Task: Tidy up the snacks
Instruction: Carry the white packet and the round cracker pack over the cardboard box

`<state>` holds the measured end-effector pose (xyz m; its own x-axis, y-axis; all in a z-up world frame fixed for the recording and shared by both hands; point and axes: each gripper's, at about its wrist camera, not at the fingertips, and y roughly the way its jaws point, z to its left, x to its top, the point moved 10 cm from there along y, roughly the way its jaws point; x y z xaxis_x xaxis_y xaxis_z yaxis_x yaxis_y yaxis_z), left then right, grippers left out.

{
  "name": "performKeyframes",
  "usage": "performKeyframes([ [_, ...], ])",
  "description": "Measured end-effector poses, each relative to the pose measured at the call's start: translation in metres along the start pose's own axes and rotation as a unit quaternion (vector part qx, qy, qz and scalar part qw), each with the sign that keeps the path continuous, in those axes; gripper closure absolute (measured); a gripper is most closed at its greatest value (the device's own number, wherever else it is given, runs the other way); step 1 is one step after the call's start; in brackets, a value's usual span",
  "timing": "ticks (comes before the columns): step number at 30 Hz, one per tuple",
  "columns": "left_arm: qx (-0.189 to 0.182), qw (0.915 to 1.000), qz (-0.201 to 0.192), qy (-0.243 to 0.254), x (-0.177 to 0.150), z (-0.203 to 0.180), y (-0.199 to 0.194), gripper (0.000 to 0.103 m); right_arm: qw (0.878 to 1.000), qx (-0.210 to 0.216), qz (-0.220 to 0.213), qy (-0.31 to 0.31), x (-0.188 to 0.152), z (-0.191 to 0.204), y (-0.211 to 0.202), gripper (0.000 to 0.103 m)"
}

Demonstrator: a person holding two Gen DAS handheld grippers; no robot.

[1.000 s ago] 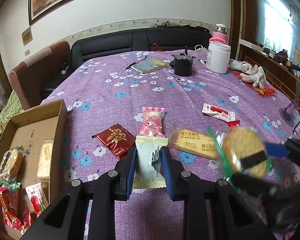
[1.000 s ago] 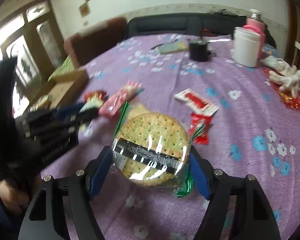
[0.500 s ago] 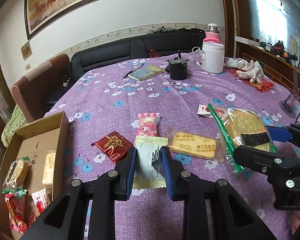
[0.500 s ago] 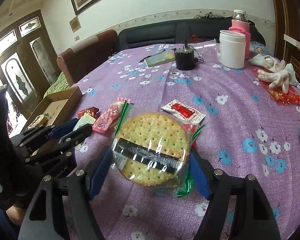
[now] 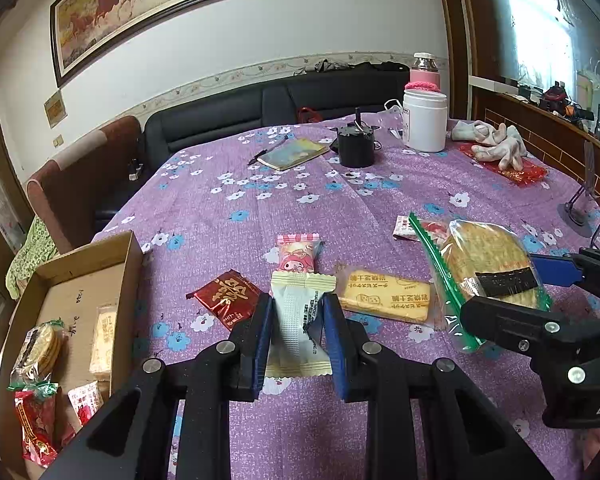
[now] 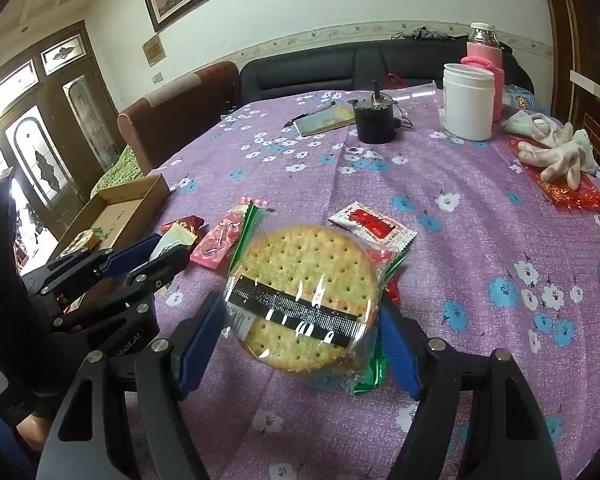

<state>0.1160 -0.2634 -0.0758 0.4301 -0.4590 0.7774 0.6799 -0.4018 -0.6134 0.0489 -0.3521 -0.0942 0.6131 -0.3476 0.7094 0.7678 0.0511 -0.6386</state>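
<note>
Two grips: your left gripper [image 5: 298,330] clamps the cream wrapper [image 5: 299,322] lengthwise, pointing away; right gripper [image 6: 302,342] fingers pinch the flat round cracker pack [image 6: 306,298] above the worktop [image 6: 460,240].

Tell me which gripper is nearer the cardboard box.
Left. The left gripper, holding a white packet, sits beside the cardboard box; the right gripper is farther right.

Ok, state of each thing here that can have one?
left gripper: jaws shut on the cream wafer packet.
right gripper: jaws shut on the round cracker pack, held off the table.
cardboard box: open, several snacks inside.
white jar: upright, lid on.
yellow biscuit packet: flat on the cloth.
</note>
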Motion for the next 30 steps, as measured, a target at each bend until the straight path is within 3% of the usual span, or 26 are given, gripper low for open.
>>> performKeyframes([
  [30, 0.003, 0.9995, -0.031, -0.007, 0.01, 0.005, -0.012, 0.076, 1.0, 0.016, -0.009, -0.011, 0.001, 0.013, -0.004, 0.029],
])
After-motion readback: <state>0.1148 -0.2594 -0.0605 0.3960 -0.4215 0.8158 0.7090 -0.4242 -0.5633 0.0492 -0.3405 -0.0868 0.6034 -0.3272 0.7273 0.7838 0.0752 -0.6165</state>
